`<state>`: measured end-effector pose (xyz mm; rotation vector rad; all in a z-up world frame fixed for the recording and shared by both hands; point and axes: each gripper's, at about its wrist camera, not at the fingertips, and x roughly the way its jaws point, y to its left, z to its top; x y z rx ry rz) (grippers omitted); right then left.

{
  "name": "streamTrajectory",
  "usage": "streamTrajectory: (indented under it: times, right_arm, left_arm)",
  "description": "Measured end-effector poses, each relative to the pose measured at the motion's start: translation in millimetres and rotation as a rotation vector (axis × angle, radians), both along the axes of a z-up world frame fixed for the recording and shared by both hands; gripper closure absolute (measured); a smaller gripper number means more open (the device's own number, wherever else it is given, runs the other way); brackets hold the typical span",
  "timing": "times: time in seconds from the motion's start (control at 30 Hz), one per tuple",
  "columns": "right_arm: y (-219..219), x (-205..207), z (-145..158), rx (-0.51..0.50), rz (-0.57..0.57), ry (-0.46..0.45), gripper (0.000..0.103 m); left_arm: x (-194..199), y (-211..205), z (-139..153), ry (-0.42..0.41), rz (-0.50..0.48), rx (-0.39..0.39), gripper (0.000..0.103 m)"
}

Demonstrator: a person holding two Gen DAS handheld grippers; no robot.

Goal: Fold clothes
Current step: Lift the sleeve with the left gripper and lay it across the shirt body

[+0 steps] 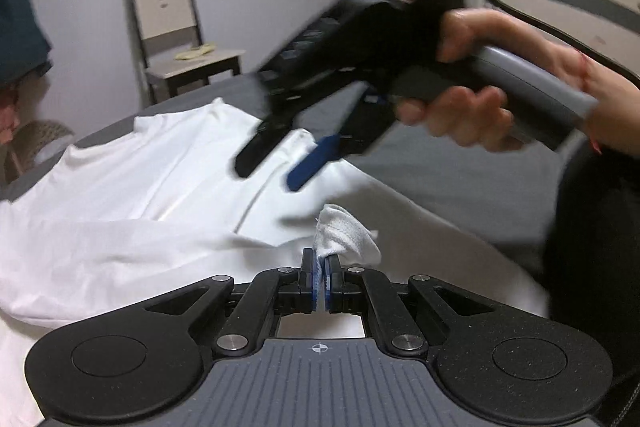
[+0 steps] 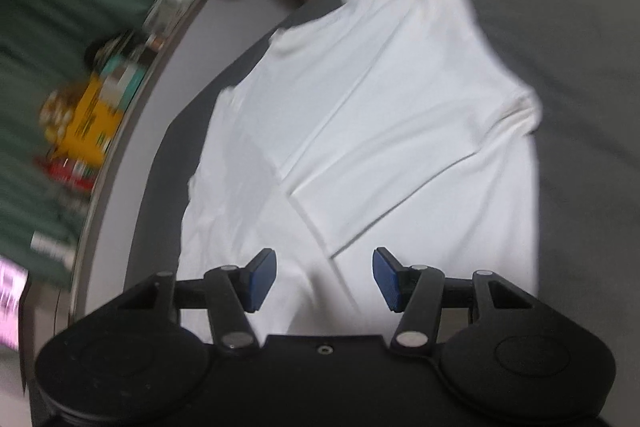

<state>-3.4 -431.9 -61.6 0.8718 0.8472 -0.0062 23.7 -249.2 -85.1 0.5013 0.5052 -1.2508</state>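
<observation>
A white shirt [image 2: 360,115] is lying spread across a grey bed [image 2: 580,47], partly folded, with creased panels already overlapping down its middle. The left hand-held gripper [image 1: 319,283] is pinching a bunched corner of the white fabric [image 1: 344,235] between its blue pads, jaws closed tight on it; holding that edge near the camera looks like the way to carry it over the rest of the garment for the next fold.

The right hand-held gripper [image 2: 324,279] is hovering above the near part of the shirt with its jaws standing about half open and nothing between them. From the left wrist view it is angling down toward the shirt's middle, with the person's hand [image 1: 480,99] wrapped around its grey handle, probably getting ready to pin the cloth or take a second edge so the fold stays straight.

A wooden chair [image 1: 176,39] is standing against the far wall beyond the bed. To the left of the bed in the right wrist view, a yellow box [image 2: 90,119] and other blurred items are sitting on a ledge, too smeared to identify.
</observation>
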Motion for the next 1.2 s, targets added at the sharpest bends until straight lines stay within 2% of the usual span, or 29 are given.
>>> streamTrajectory:
  times: [0.13,0.2,0.37,0.43,0.5,0.53,0.57,0.6,0.67,0.77,0.83,0.87,0.93,1.1,1.2]
  right_arm:
    - [21.6,23.6,-0.2,-0.067,0.092,-0.067,0.051]
    - [28.0,40.2,0.3,-0.127,0.118,-0.099,0.055]
    - [30.3,65.3,-12.7,-0.171,0.237,-0.105,0.070]
    - [25.4,60.7,-19.7,-0.091,0.240,-0.116,0.072]
    - [22.7,61.7,-27.4,-0.039,0.229,-0.094,0.079]
    - [23.3,61.8,-28.8,-0.043,0.223,-0.079,0.092]
    - [24.0,62.0,-30.1,-0.047,0.218,-0.064,0.098]
    - [24.8,60.1,-27.3,-0.059,0.208,-0.077,0.098]
    - [28.0,56.4,-15.3,-0.076,0.199,-0.141,0.099]
    - [28.6,51.4,16.9,-0.082,0.164,-0.272,0.099]
    - [28.1,46.0,38.0,-0.083,0.140,-0.349,0.099]
    - [28.1,44.2,45.1,-0.095,0.129,-0.362,0.099]
    - [28.2,44.5,46.4,-0.129,0.138,-0.321,0.099]
    - [25.3,56.4,-0.4,-0.208,0.124,-0.107,0.099]
    - [24.0,58.1,-14.7,-0.255,0.114,-0.028,0.099]
  left_arm:
    - [-14.1,3.7,2.0,-0.038,-0.009,0.061,0.100]
    - [-17.9,3.8,3.0,-0.053,-0.019,0.087,0.100]
    - [-28.7,6.0,4.8,-0.080,-0.049,0.116,0.100]
    - [-31.2,5.8,6.1,-0.087,-0.059,0.120,0.100]
    - [-35.5,6.8,7.3,-0.105,-0.073,0.118,0.100]
    - [-36.2,6.8,8.2,-0.111,-0.077,0.114,0.100]
    - [-35.7,5.8,10.0,-0.120,-0.077,0.107,0.100]
    - [-36.6,6.2,12.5,-0.136,-0.074,0.095,0.100]
    - [-39.0,9.6,22.1,-0.181,-0.059,0.046,0.100]
    - [-50.1,20.0,43.3,-0.291,-0.035,-0.076,0.100]
    - [-60.1,26.8,52.7,-0.335,-0.039,-0.152,0.100]
    - [-64.5,27.4,53.0,-0.343,-0.047,-0.158,0.100]
    - [-67.7,22.3,44.1,-0.309,-0.072,-0.098,0.100]
    - [-69.8,6.3,10.5,-0.276,-0.136,0.076,0.100]
    - [-72.7,0.9,2.0,-0.240,-0.127,0.157,0.100]
